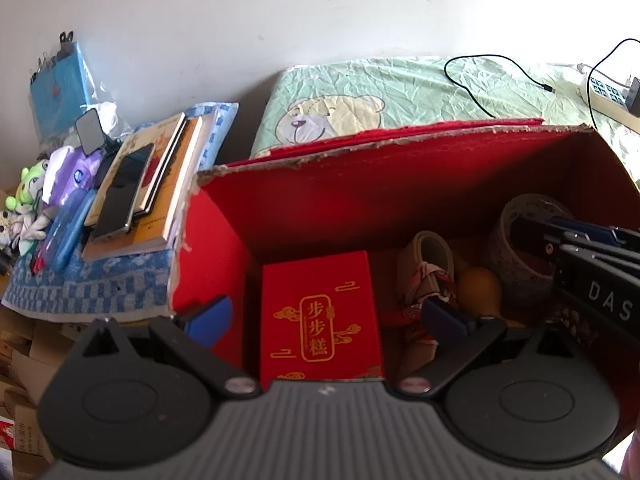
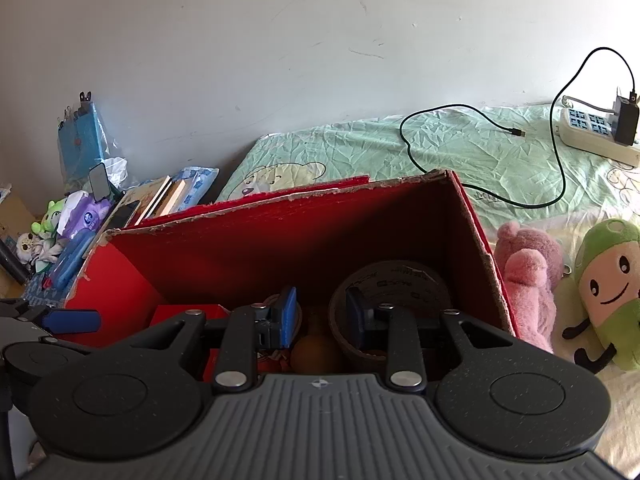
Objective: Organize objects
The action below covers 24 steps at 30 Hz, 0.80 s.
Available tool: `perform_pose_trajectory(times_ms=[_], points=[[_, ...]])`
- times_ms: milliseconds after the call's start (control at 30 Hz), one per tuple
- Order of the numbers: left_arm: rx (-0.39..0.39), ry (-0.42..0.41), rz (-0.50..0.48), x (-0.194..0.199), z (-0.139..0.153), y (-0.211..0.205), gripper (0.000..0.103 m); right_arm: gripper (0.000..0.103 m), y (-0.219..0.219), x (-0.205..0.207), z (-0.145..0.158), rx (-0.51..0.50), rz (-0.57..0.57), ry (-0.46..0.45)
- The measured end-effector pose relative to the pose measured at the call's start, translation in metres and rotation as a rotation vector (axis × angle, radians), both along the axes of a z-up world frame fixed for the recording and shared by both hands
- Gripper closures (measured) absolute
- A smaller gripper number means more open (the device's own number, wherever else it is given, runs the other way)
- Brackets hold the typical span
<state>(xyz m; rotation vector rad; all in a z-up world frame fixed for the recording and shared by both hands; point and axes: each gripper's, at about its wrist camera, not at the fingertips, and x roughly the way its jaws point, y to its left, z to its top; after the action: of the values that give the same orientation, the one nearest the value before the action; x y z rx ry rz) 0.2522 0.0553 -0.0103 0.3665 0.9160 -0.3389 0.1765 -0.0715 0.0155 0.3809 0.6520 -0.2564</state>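
Red carton (image 1: 400, 184): 2 tape rolls (image 1: 520, 256), 1 red box (image 1: 320, 312) | left tongs (image 1: 328, 316) apart | right tongs (image 2: 322, 316) apart, empty

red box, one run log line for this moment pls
red box: open | inside: tape roll, small red carton | left gripper: open | right gripper: open, empty

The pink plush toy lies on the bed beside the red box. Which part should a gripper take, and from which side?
Probably take the pink plush toy by its bulging middle, coming from above. It lies flat and looks soft, with the red box wall close on one side and the green plush toy on the other, so a sideways approach looks crowded.
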Motion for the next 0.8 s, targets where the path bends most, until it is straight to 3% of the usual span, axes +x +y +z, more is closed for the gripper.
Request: perform_pose_trajectory(times_ms=[800], points=[[-0.009,0.011,0.022,0.0012,-0.0003,0.0024,0.002,0.072,0.0033,0.0,0.0005,-0.023,-0.006,0.006]])
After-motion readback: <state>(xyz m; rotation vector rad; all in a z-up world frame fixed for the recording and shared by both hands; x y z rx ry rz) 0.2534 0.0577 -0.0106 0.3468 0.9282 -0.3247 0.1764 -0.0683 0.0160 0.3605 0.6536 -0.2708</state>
